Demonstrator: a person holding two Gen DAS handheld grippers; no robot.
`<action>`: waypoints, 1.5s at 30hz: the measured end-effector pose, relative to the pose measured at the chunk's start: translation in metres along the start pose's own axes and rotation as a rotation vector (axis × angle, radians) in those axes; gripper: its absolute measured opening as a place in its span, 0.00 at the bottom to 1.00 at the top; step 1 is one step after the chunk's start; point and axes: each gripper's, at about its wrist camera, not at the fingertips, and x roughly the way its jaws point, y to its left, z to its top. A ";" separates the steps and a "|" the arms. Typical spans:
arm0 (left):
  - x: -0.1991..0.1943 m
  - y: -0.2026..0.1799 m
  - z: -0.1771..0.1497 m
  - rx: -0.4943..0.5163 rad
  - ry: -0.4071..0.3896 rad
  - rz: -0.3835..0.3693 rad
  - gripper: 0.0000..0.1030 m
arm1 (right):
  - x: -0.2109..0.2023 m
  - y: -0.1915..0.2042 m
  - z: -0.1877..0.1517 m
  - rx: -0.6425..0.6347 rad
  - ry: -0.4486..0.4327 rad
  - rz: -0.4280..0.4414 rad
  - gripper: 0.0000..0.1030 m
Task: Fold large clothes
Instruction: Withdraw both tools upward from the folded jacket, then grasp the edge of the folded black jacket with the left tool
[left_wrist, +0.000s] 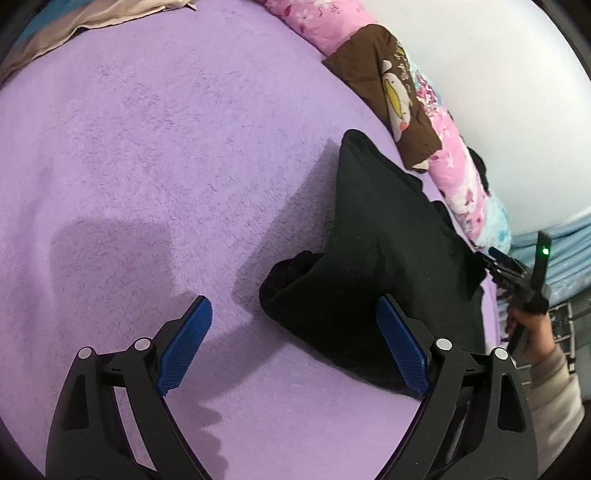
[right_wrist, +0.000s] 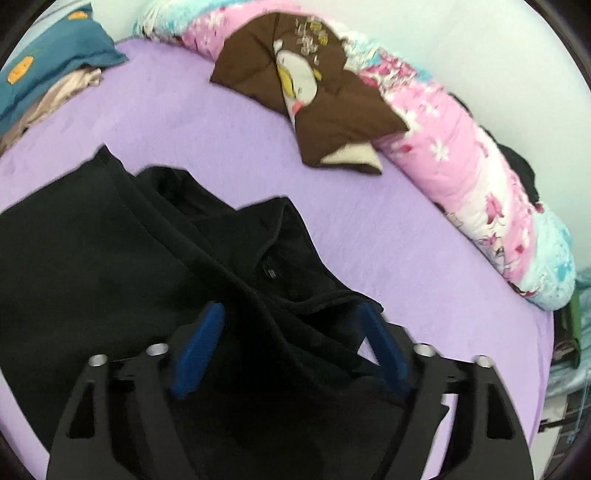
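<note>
My left gripper has its blue pads spread wide over the purple blanket, nothing between them but fleece. The black garment lies bunched just beside my right-hand pad, one corner peaked up, its near edge rolled into a dark lump. Off at the far right I can see a hand in a pale sleeve gripping the other tool, a green light glowing on it.

Over on the right gripper, the jaws stand wide apart, and the picture is a bit smeared. The garment sits right under me, folds running between the pads, but neither pad presses on the cloth that I can see. It lies in layers, collar and a small label showing in the middle, the bulk spread to the left on the blanket.

Along the far edge runs a pink floral quilt with a brown cushion lying on it, a cartoon duck printed on the front. A teal pillow sits in the far left corner atop beige fabric.
</note>
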 end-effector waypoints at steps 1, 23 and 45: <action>0.000 0.000 0.000 -0.006 0.004 -0.016 0.84 | -0.004 0.002 -0.002 0.006 -0.005 0.004 0.79; 0.036 0.016 -0.008 -0.215 0.122 -0.262 0.84 | -0.051 0.069 -0.094 0.233 -0.072 0.167 0.83; 0.060 -0.002 0.002 -0.270 0.111 -0.297 0.84 | -0.047 0.092 -0.118 0.260 -0.017 0.198 0.83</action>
